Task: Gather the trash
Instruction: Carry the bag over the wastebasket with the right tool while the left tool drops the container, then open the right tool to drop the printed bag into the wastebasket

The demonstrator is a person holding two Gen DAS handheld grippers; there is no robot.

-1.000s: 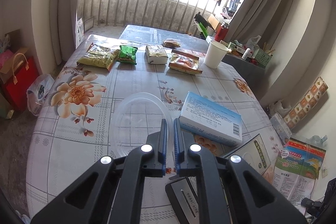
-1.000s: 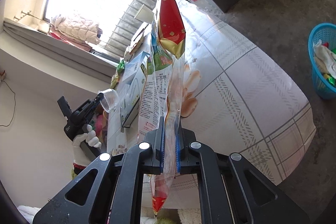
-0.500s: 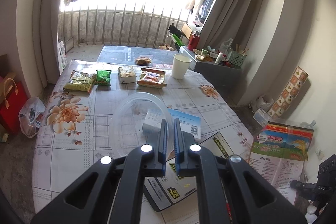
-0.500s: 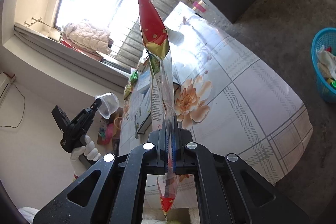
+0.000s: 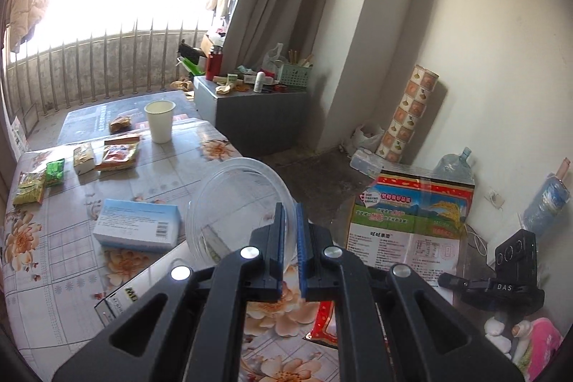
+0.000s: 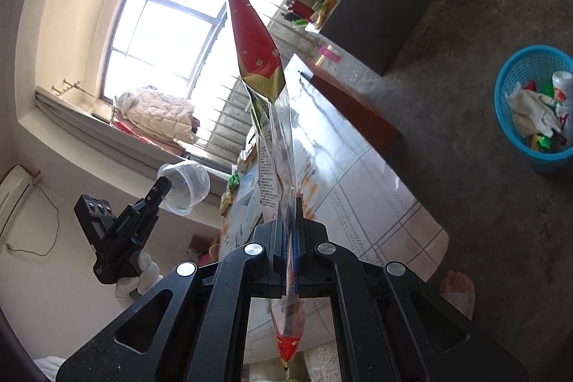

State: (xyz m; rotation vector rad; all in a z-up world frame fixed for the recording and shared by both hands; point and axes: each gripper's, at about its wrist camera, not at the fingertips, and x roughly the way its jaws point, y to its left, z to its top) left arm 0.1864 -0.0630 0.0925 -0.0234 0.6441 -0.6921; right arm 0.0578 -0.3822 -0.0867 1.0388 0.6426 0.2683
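Note:
My left gripper (image 5: 290, 213) is shut on the rim of a clear plastic bowl (image 5: 236, 203), held up over the table's near edge. The same bowl (image 6: 186, 183) and left gripper (image 6: 161, 188) show at the left of the right wrist view, high in the air. My right gripper (image 6: 286, 224) is shut on a flat red, green and white snack bag (image 6: 261, 70), seen edge-on and standing upright. In the left wrist view that bag (image 5: 408, 221) faces me flat at the right. A blue trash basket (image 6: 515, 131) with wrappers in it stands on the floor at the right.
On the floral-cloth table (image 5: 43, 260) lie a blue-white box (image 5: 138, 228), a dark box (image 5: 125, 299), several snack packets (image 5: 114, 154) and a paper cup (image 5: 160, 120). A grey cabinet (image 5: 258, 113) with clutter stands beyond. A water jug (image 5: 453, 163) and a patterned roll (image 5: 408, 117) stand by the wall.
The left gripper has risen and swung right with the bowl, so the wall and floor now fill its view. The right gripper has turned with the bag, bringing the basket closer in view.

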